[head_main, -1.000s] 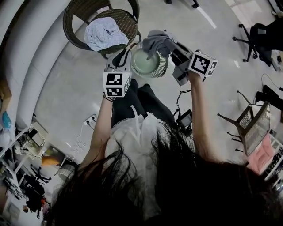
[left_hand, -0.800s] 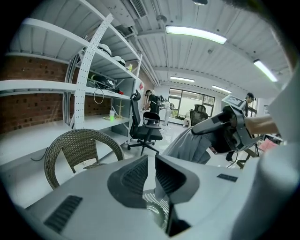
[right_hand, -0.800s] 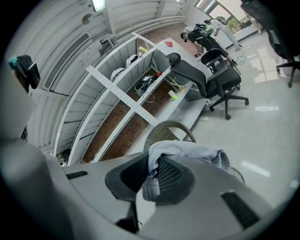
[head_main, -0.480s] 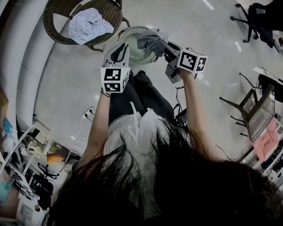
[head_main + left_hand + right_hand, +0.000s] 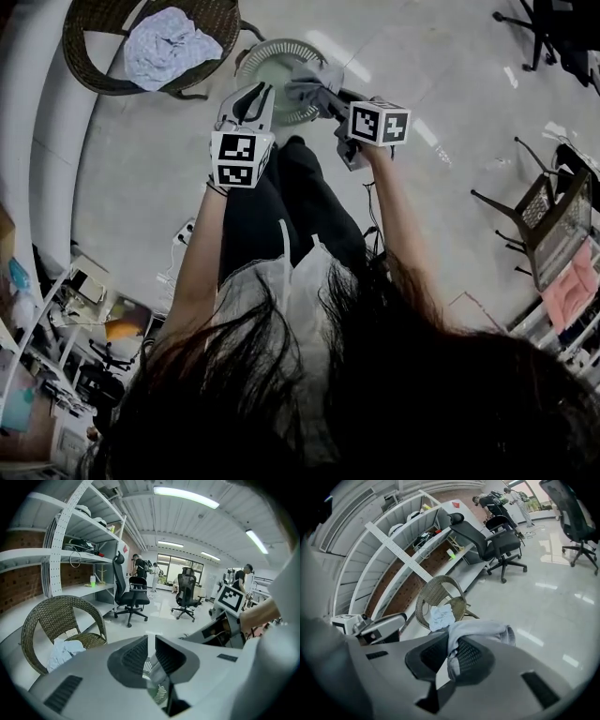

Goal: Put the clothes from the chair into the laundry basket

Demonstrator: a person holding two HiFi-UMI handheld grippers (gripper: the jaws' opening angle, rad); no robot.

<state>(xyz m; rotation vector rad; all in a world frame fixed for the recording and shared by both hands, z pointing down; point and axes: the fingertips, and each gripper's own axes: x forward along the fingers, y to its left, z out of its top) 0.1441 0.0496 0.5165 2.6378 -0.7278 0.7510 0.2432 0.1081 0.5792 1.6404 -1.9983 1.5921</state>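
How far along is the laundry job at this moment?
Done: the visible part of the laundry basket shows no clothes yet. In hand: the right gripper clamps a grey garment near the basket; the left gripper is empty. Left: drop it in, then fetch the pale blue cloth from the wicker chair.

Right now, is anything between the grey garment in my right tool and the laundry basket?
Nothing visible. The grey garment hangs from the right tool over the open laundry basket; the left tool sits beside the garment, not beneath it.
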